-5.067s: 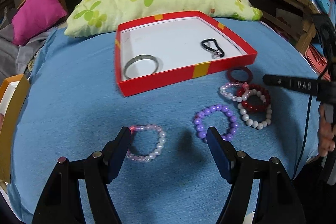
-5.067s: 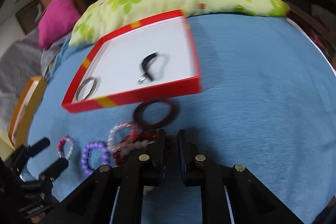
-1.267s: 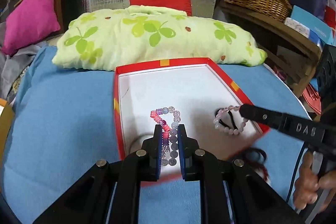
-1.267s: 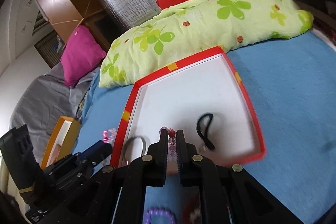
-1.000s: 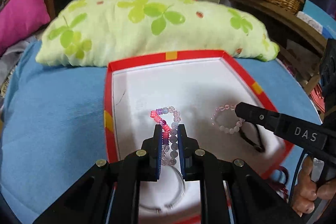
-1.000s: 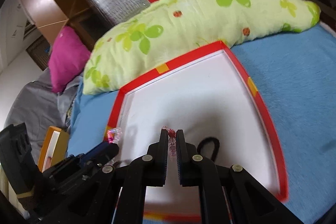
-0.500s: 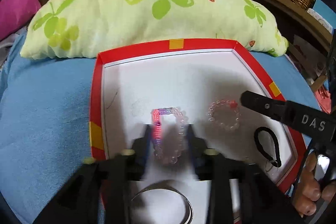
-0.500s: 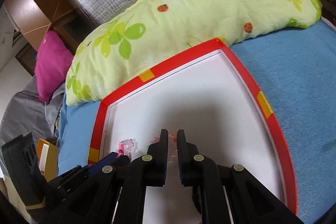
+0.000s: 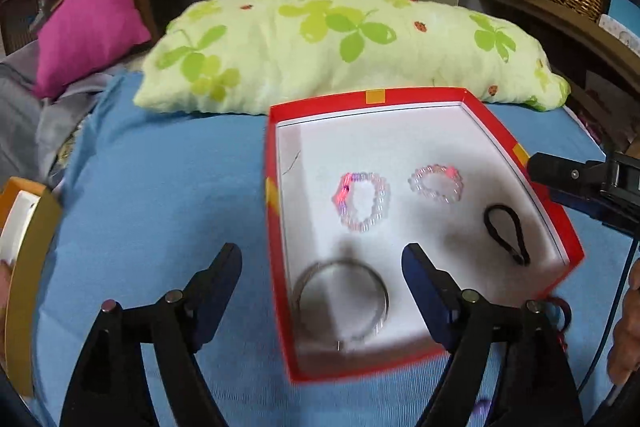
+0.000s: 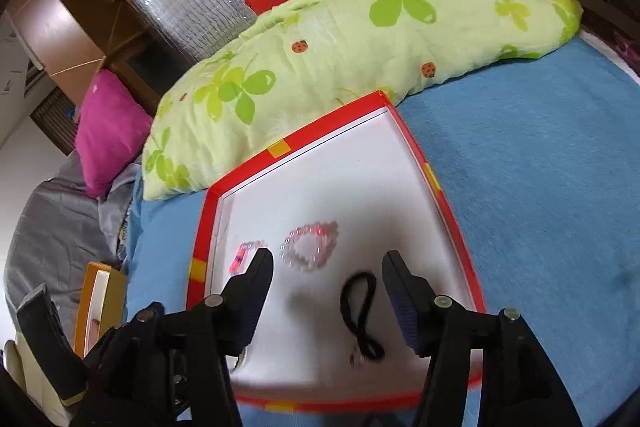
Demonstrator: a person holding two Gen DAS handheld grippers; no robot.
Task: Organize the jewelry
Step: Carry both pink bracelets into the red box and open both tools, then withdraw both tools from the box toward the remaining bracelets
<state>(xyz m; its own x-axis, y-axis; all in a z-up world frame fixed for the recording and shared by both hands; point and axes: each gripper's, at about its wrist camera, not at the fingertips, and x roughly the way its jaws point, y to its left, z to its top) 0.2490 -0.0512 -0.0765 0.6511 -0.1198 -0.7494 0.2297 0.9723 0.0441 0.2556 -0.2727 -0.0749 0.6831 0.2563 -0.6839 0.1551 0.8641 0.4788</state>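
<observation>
Bracelets released into the red box (image 9: 276, 163)

Both beaded bracelets (image 9: 362, 203) (image 9: 436, 183) are left lying inside; left gripper (image 9: 320, 263) and right gripper (image 10: 326, 267) fingers have just been opened wide, nothing between them. Remaining pieces, seemingly beyond the blurred near rim, could be missed or the box nudged.

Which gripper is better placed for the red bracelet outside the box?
Probably left gripper: red bracelet lies beside its finger, unseen in right gripper's view. Both jaws just opened, nothing gripped.
</observation>
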